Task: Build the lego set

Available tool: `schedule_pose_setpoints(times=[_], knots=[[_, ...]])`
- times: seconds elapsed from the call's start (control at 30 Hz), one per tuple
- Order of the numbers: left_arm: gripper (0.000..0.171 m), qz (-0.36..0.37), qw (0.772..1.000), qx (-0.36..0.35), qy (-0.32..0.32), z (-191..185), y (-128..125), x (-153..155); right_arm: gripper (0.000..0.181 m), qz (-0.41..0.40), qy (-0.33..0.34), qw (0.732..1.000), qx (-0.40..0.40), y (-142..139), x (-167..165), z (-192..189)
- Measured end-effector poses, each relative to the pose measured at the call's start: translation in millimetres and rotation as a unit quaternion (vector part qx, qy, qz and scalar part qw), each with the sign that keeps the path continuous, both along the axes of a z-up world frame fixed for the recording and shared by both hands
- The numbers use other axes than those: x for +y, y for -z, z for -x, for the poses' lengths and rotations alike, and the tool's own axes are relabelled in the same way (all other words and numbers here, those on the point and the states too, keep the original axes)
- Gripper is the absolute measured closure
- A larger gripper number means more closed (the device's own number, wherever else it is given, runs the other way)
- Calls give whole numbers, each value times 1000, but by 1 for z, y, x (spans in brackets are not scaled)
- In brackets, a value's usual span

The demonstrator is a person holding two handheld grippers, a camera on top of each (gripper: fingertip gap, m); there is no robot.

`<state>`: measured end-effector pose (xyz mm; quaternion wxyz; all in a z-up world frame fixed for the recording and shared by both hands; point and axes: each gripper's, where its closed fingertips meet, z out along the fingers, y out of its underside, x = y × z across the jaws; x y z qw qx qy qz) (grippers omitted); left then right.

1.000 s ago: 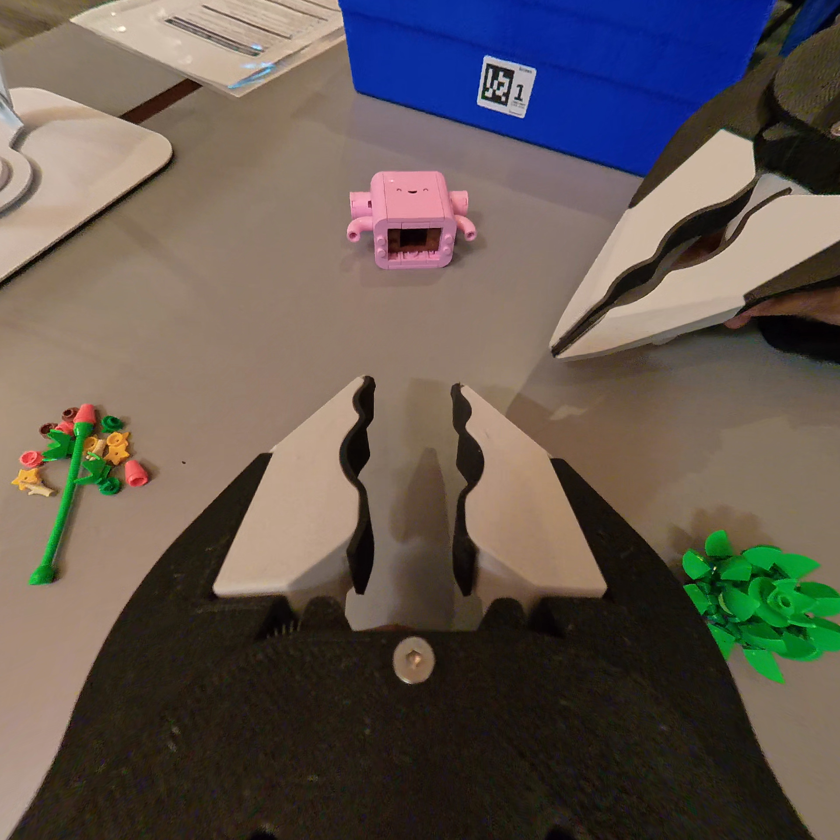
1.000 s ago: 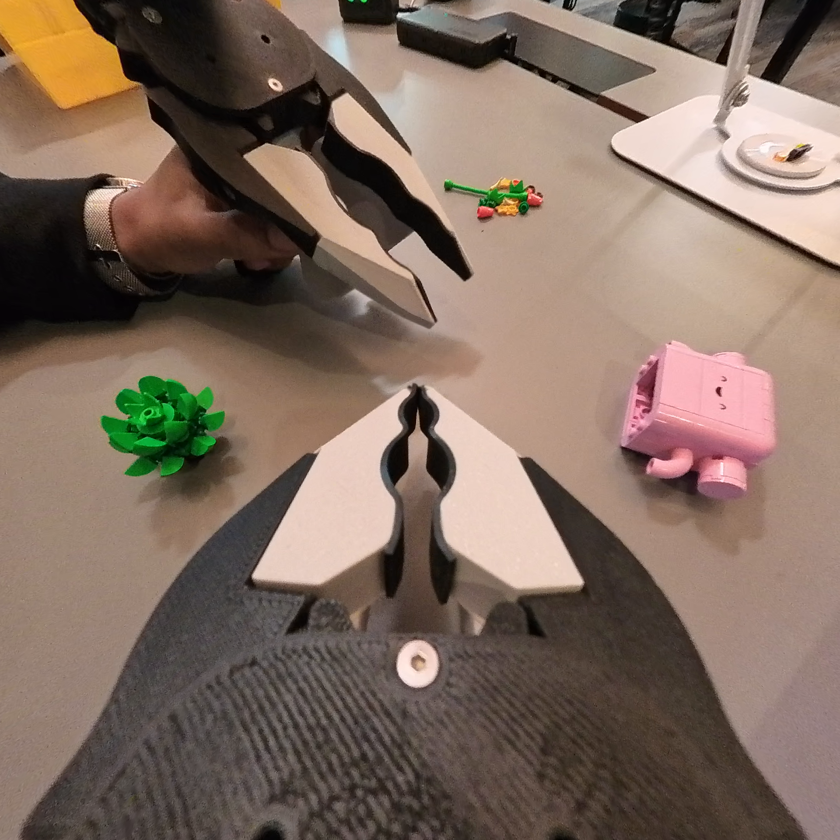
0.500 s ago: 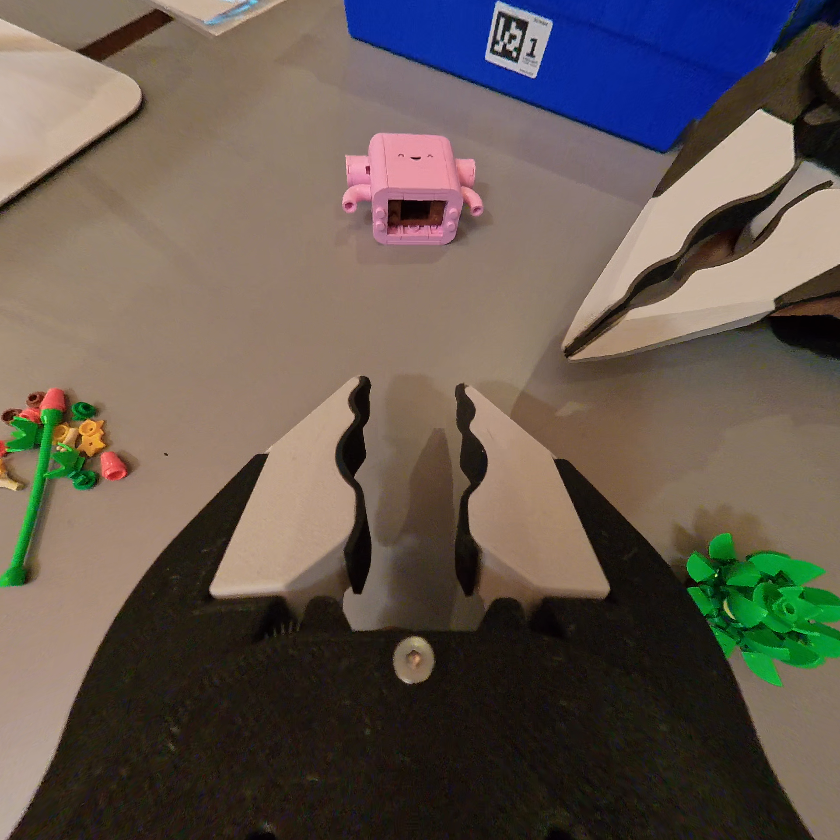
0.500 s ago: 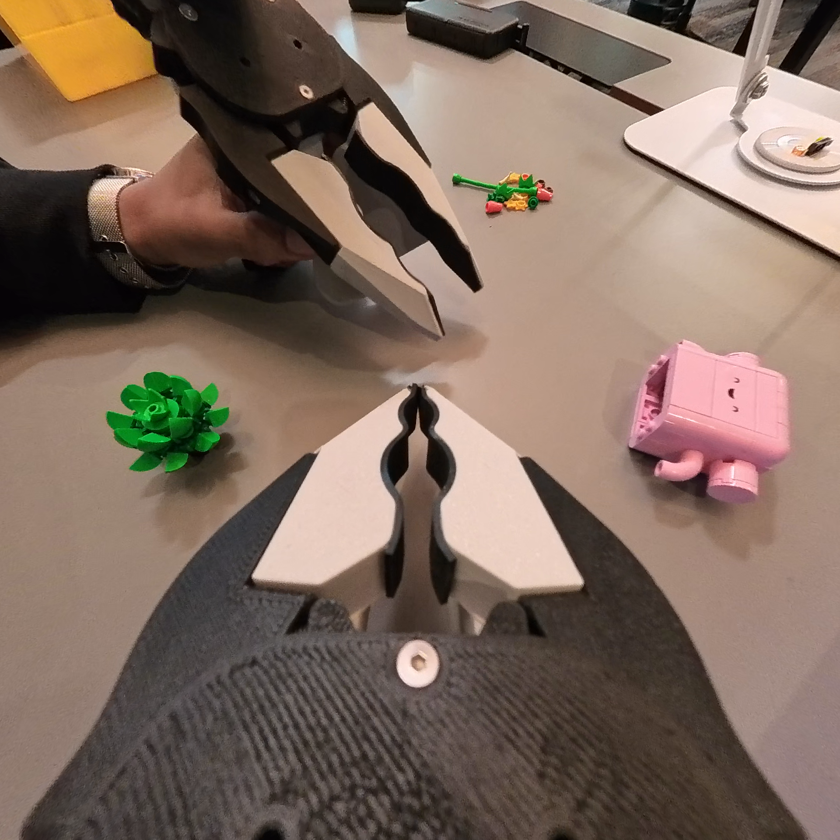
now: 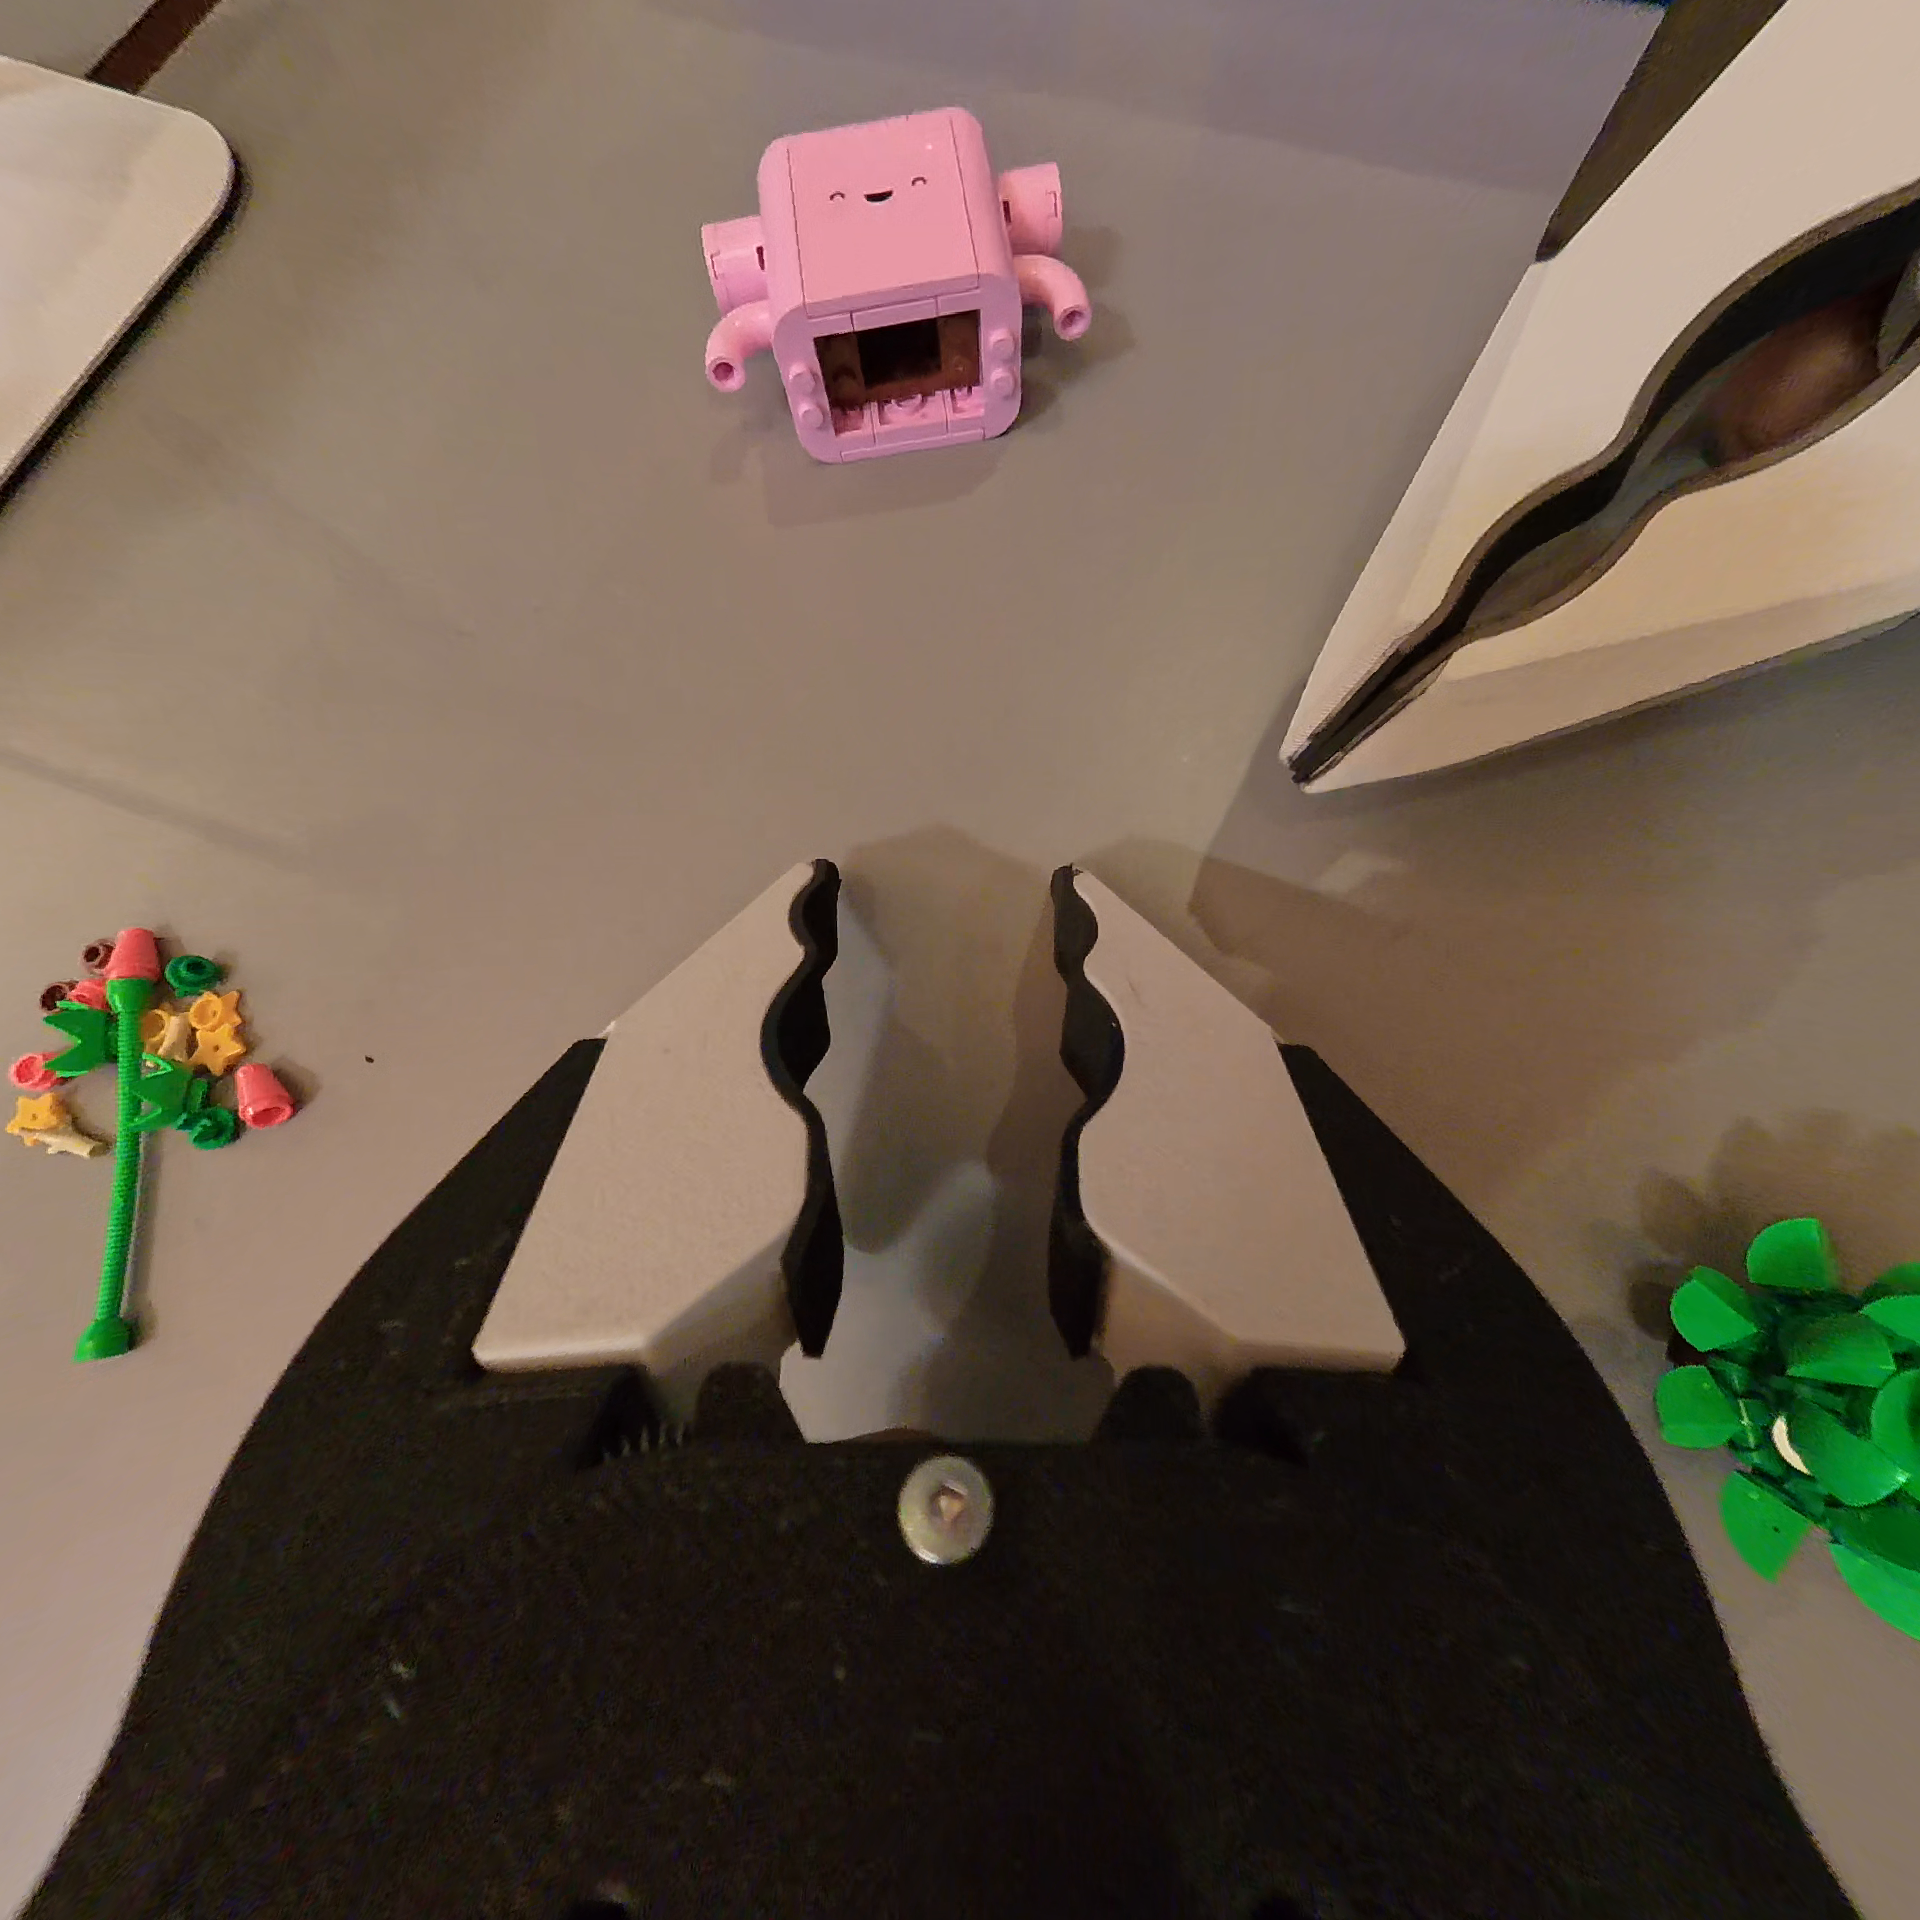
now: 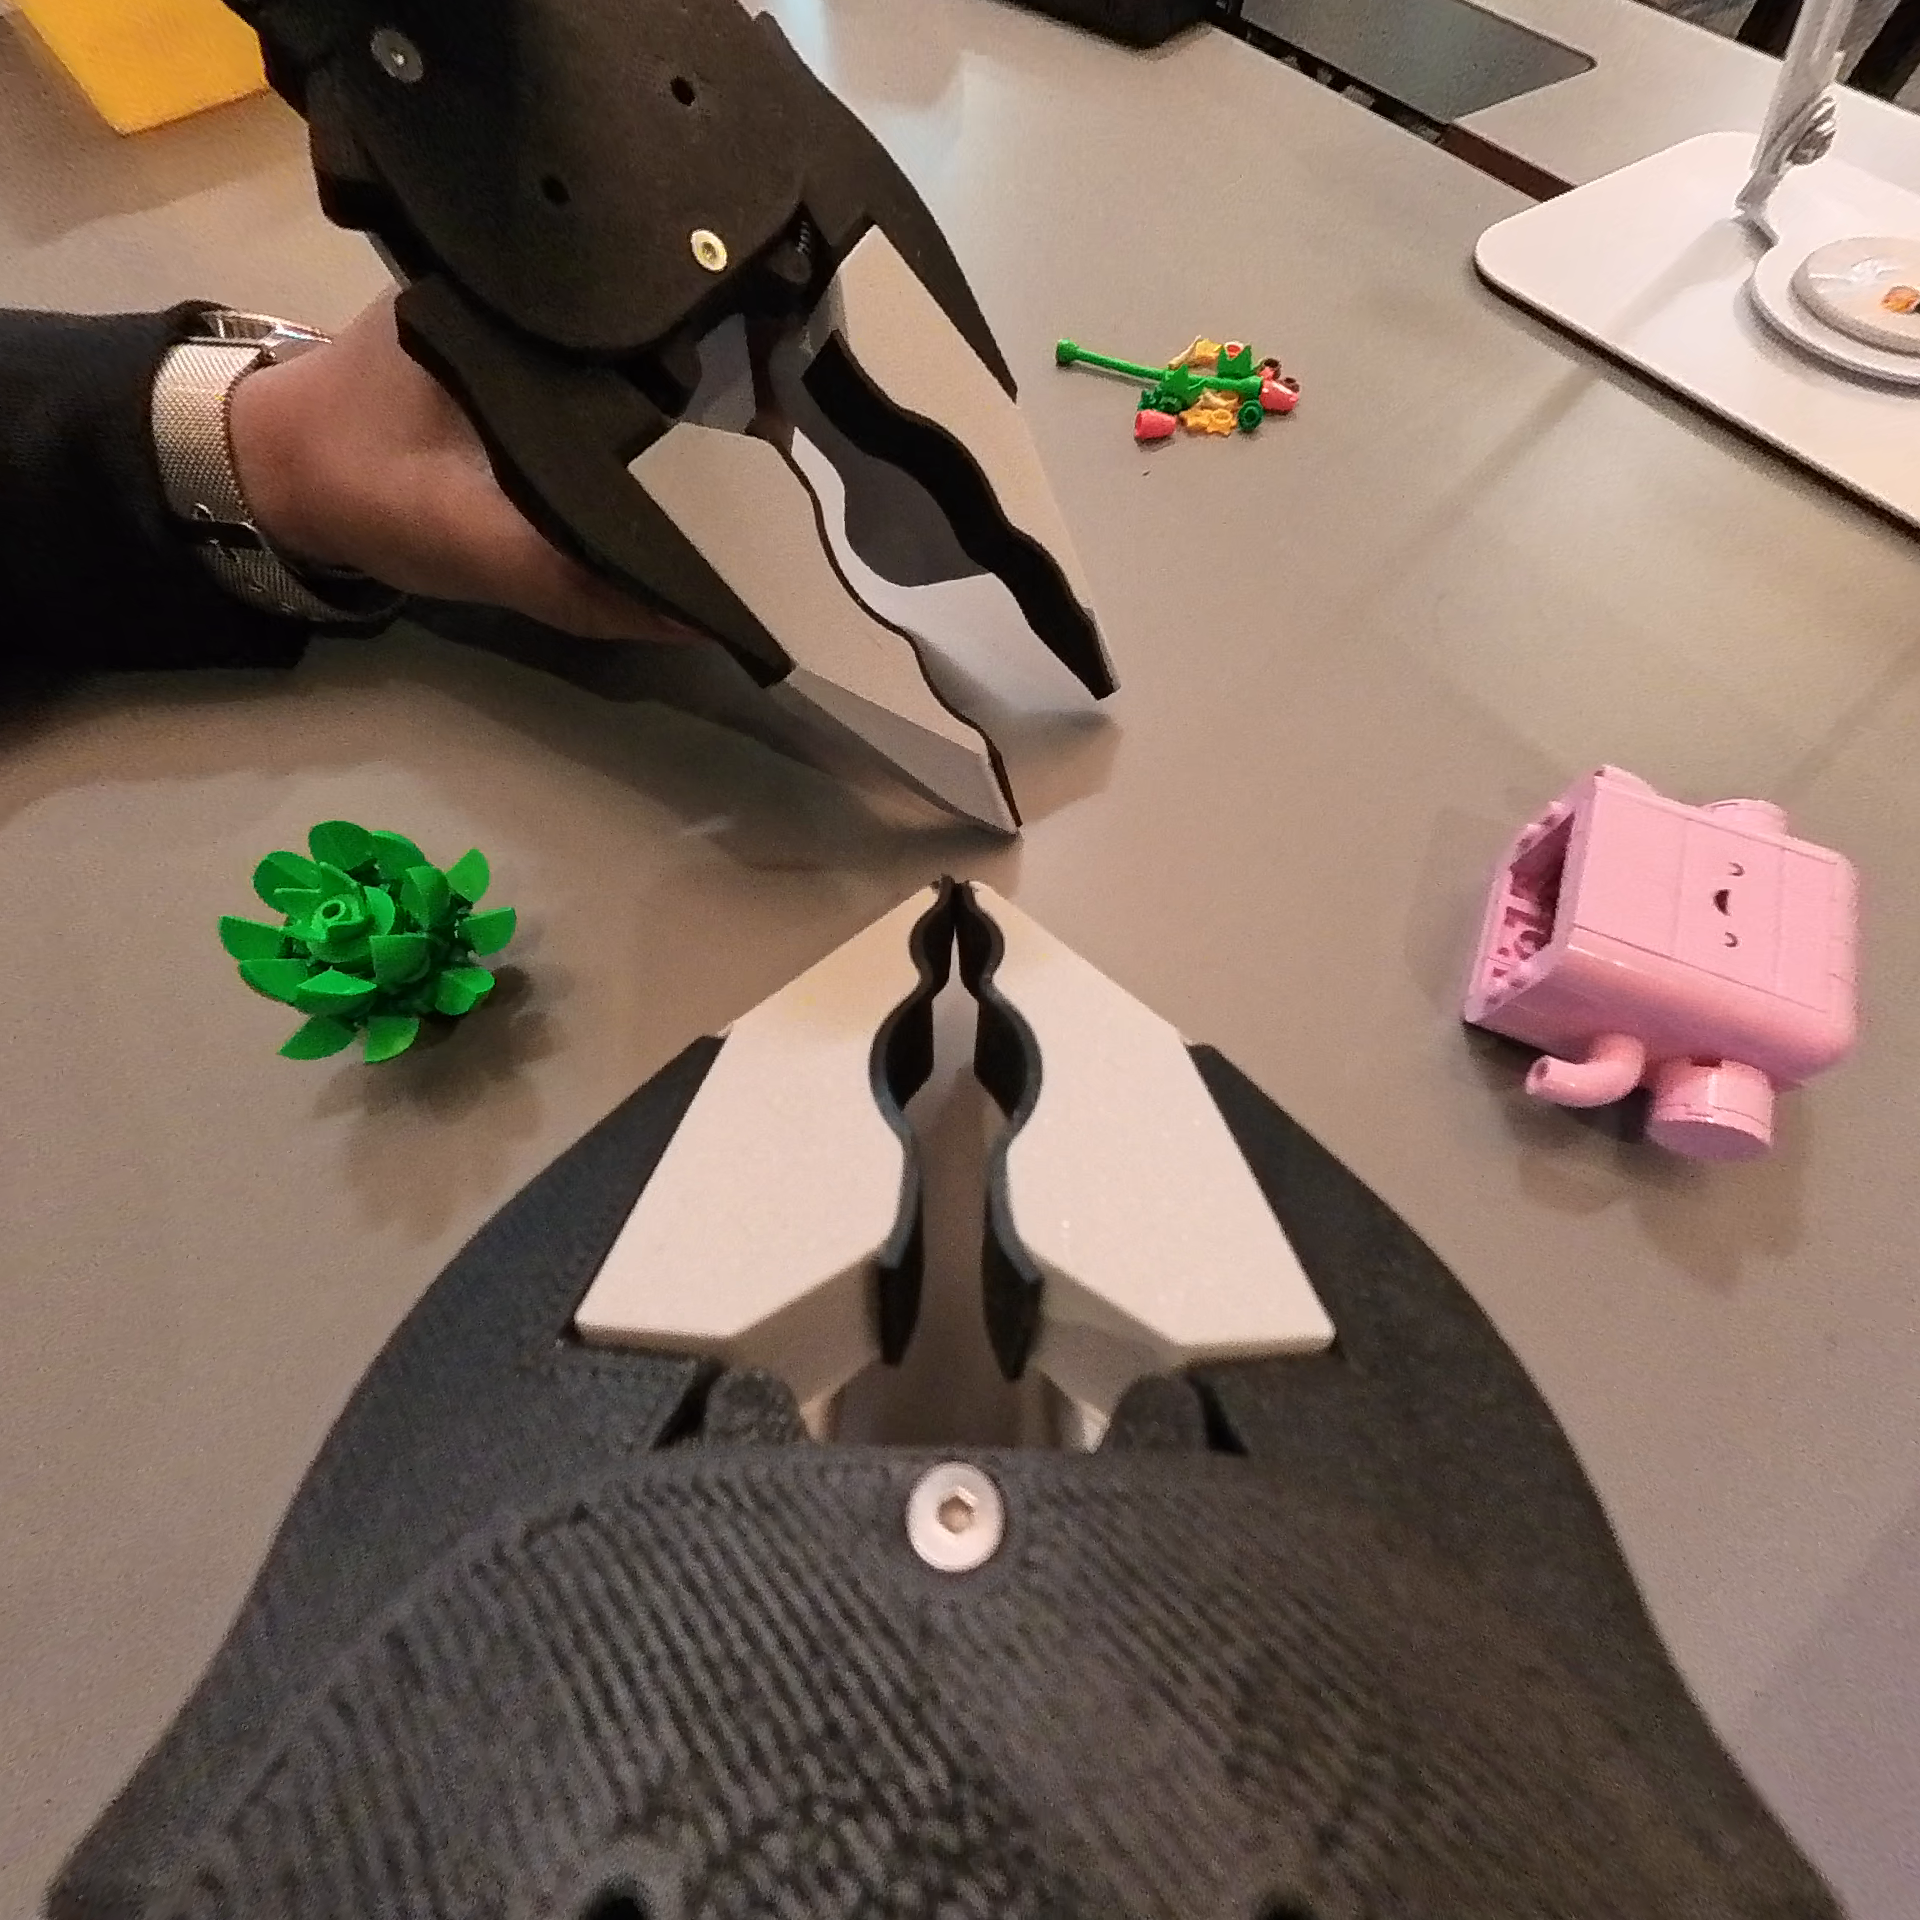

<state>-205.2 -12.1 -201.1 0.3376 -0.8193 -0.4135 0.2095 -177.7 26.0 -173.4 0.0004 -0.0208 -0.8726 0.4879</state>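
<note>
The left gripper (image 5: 943,878) hovers low over the grey counter (image 5: 468,644) with its jaws parted and nothing between them. The right gripper (image 6: 956,889) has its jaws closed tip to tip, empty.

Only the left wrist view looks into the open end of the pink lego pot (image 5: 894,286): a square mouth with a dark brown inside and studs along the lower edge. The pot lies on its side ahead of the left gripper, well apart from it, with a small smiling face on the upper panel and curled pink arms at both sides. The right wrist view shows the same pot (image 6: 1662,935) from its flank, to the right of the right gripper, with a round stub and a curved arm against the counter.

Only the right wrist view shows the person's hand (image 6: 416,499) with a metal watch band (image 6: 197,436) and dark sleeve holding the left gripper (image 6: 1049,748), plus the whole green leaf rosette (image 6: 364,940), which the left view cuts off at its right edge (image 5: 1808,1392).

The loose pile of small pieces (image 5: 145,1049), with a green stem, pink buds and yellow stars, lies left of the left gripper. A white tray (image 6: 1621,270) sits at the far right.
</note>
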Motion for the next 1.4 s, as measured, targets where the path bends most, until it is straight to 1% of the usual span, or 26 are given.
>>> schedule_pose_setpoints(times=[0.57,1.4], knots=[[130,-7,1000,-8,0,0,1,0,181,-30,-7,999,17,9,-1,-3],[131,-5,1000,-10,2,-1,2,0,181,-46,-11,998,31,15,-2,-5]])
